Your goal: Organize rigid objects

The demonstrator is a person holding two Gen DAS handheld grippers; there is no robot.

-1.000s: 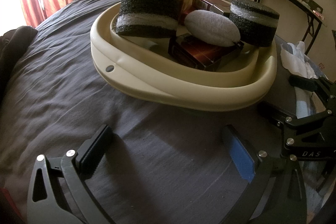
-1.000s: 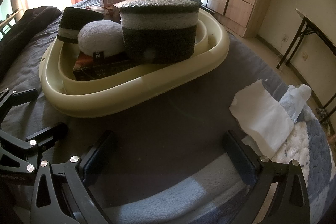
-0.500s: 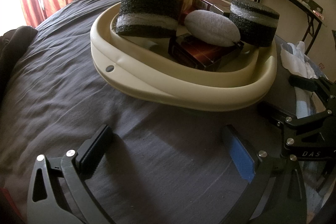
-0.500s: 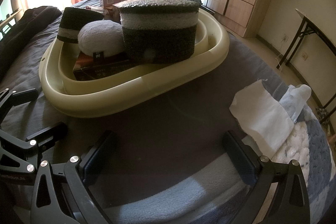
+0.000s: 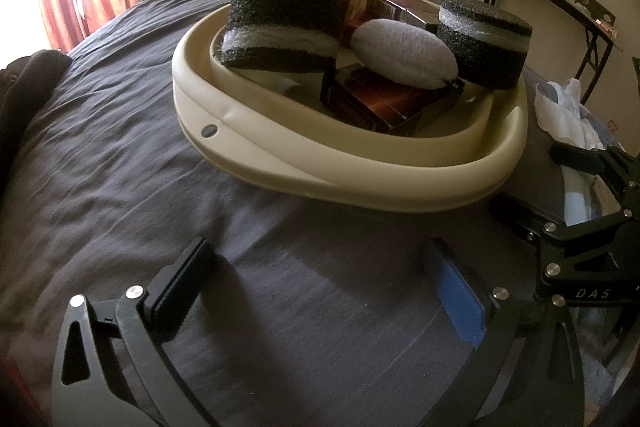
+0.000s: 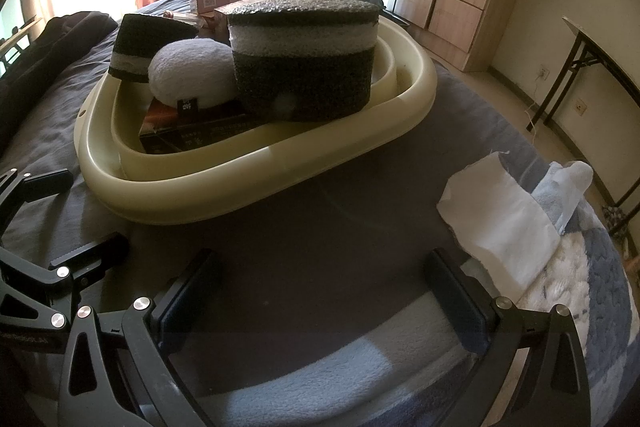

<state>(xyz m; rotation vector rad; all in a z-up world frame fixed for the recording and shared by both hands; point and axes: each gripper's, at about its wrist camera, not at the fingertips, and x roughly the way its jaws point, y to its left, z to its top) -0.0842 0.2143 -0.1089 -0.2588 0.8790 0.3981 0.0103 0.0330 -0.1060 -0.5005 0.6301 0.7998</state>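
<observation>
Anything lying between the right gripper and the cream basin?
Nothing: in the right wrist view only bare dark bedsheet runs from the right gripper to the cream basin. The white cloth sits off to the right.

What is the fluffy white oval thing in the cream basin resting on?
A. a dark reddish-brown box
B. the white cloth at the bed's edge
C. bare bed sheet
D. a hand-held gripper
A: the white oval cushion lies on top of the dark reddish-brown box inside the cream basin, between the two black foam blocks, well apart from both open grippers.
</observation>
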